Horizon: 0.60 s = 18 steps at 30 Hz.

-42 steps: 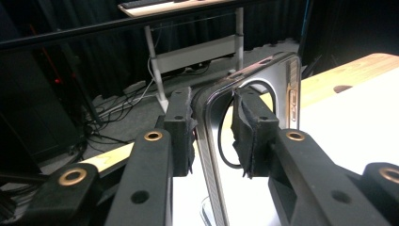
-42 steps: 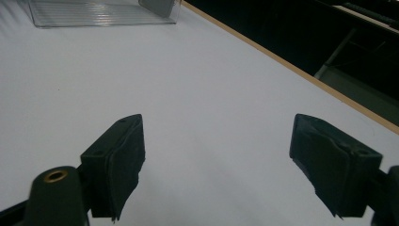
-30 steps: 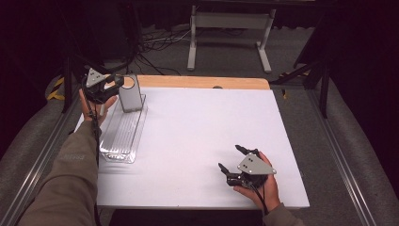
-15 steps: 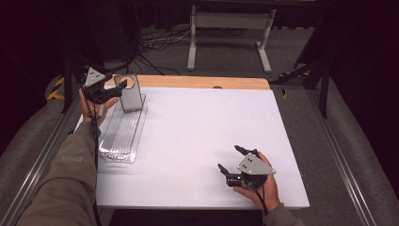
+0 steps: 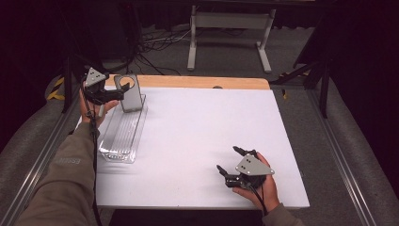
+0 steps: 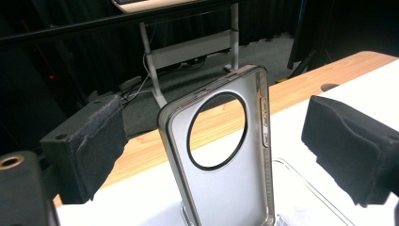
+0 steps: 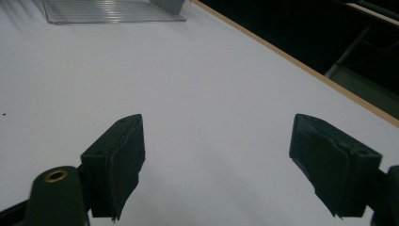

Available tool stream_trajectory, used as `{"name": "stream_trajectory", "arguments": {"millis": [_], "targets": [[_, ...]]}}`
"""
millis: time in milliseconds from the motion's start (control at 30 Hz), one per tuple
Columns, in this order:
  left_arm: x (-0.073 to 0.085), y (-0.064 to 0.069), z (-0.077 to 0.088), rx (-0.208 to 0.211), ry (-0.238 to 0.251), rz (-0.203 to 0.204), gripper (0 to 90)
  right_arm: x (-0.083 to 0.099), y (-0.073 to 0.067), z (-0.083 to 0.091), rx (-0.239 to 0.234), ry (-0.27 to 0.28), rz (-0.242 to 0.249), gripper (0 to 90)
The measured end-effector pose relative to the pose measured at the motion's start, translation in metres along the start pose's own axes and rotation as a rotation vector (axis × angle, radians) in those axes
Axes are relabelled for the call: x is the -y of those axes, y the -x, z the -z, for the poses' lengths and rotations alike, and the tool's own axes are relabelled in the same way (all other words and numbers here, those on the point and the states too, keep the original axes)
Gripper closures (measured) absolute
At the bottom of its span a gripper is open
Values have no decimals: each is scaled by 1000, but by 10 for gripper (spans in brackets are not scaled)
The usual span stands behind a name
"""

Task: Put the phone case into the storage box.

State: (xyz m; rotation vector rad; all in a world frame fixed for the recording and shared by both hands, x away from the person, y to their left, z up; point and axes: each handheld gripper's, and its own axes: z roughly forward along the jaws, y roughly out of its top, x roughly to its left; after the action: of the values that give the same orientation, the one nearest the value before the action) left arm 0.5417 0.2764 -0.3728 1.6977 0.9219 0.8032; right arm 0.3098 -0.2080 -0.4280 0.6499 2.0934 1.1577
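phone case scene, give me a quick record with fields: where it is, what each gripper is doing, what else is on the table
phone case: grey, round hole near its top, stands upright at the far end of the clear tray
left gripper: jaws have just been opening, one on either side of the case, not touching it
right gripper: open, nothing between the jaws, near the table's front right
table: white top, wooden far edge

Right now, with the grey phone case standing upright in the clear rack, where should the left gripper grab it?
Probably across the phone case's two long side edges, above the clear rack, coming level at its back as the left gripper does now. It stands upright and thin, edges exposed; jaws, just opened, straddle it without touching.
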Motion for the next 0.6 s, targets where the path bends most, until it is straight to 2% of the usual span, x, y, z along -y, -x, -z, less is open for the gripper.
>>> {"name": "stream_trajectory", "arguments": {"millis": [200, 500, 600], "targets": [[-2, 2, 3, 20, 8, 2, 54, 0, 0, 0, 4, 3, -4, 192], [-5, 9, 8, 39, 13, -34, 46, -1, 0, 1, 9, 5, -2, 190], [-6, 10, 12, 45, 22, -31, 46, -1, 1, 1, 13, 7, -5, 189]]}}
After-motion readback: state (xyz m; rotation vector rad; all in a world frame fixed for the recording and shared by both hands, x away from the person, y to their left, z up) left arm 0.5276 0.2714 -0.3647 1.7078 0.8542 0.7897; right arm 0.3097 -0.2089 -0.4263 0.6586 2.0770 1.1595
